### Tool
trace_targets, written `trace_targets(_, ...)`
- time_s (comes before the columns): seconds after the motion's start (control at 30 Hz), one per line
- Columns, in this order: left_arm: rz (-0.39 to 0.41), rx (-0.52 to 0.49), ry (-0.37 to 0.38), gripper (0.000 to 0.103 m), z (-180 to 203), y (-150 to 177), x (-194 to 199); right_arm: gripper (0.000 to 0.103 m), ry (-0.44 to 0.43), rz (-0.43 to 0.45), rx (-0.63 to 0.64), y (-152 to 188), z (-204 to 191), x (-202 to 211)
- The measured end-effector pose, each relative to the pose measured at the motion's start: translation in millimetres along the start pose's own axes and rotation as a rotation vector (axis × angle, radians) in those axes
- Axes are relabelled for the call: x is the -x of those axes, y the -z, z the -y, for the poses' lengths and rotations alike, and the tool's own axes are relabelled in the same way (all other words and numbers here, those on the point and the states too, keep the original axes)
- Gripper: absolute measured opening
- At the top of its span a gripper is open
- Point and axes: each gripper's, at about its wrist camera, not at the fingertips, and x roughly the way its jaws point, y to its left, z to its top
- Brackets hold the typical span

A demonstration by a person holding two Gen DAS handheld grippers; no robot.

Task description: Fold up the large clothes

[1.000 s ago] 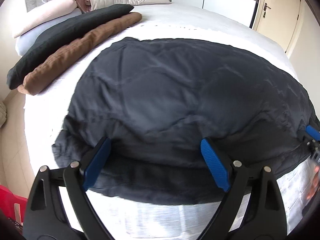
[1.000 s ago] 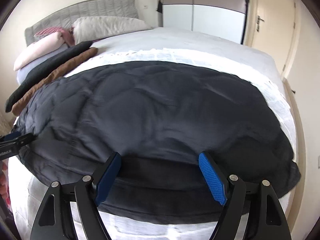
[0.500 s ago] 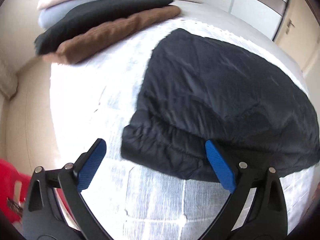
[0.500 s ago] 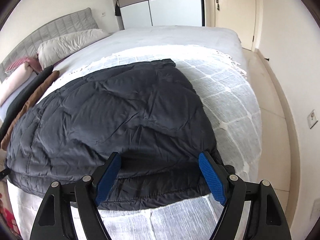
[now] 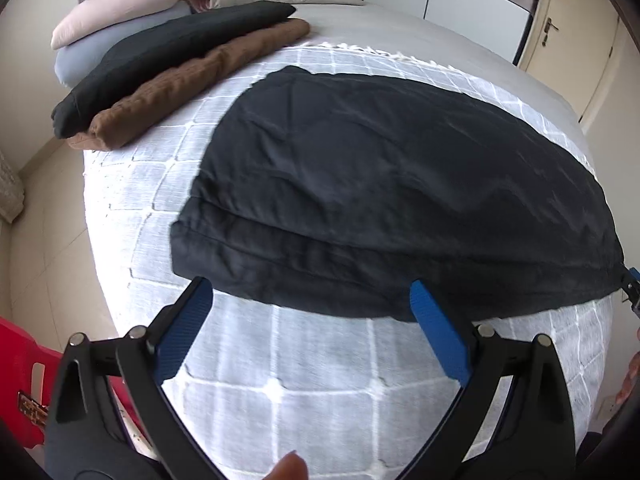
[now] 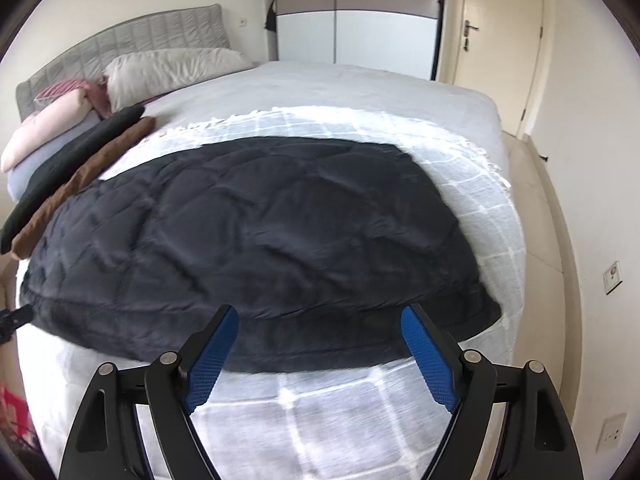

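The left gripper (image 5: 310,312), black-armed with blue ribbed pads, stands wide apart with nothing between its fingers; the near hem of the dark quilted padded garment (image 5: 384,184) lies just past the fingertips, on the cloth rather than in the grip. The right gripper (image 6: 318,338), of the same make, has its jaws opening, and they too are empty, the garment's near edge (image 6: 256,248) running across just beyond the blue pads (its hem looks doubled along that side). Both grippers point steeply down at the bed from above its near edge, and the right one's tip shows at the far right rim of the left view. A fingertip (image 5: 289,467) shows at the bottom of the left view.

The garment lies spread flat across a white checked bedspread (image 5: 304,384), which covers the near part of a grey-sheeted bed (image 6: 360,88). Beside the garment's left end, well apart from it in the left view, lie a folded black cloth (image 5: 176,52) and a folded brown knitted cloth (image 5: 200,80), touching side by side. Beyond them sit pale pillows (image 6: 168,68) against a grey padded headboard (image 6: 132,36).
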Motion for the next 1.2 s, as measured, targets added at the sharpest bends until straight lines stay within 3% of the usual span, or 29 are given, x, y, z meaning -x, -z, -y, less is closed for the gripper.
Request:
trace_targets(0.17,-0.008,-0.023,0.020,0.099,27.3,11.0,6.0,0.087,-0.044,-0.046,0.036,5.8,-24.4,0.8)
trace_targets(0.43,-0.011,-0.070,0.017,0.099,66.3,27.9,5.1,0.087,-0.059,-0.047,0.107,16.9,-60.4,-1.5)
trace_targets(1.2,0.001,-0.062,0.001,0.099,75.1,30.1,0.9,0.087,-0.032,-0.078,0.154,24.8,-74.8,-16.6)
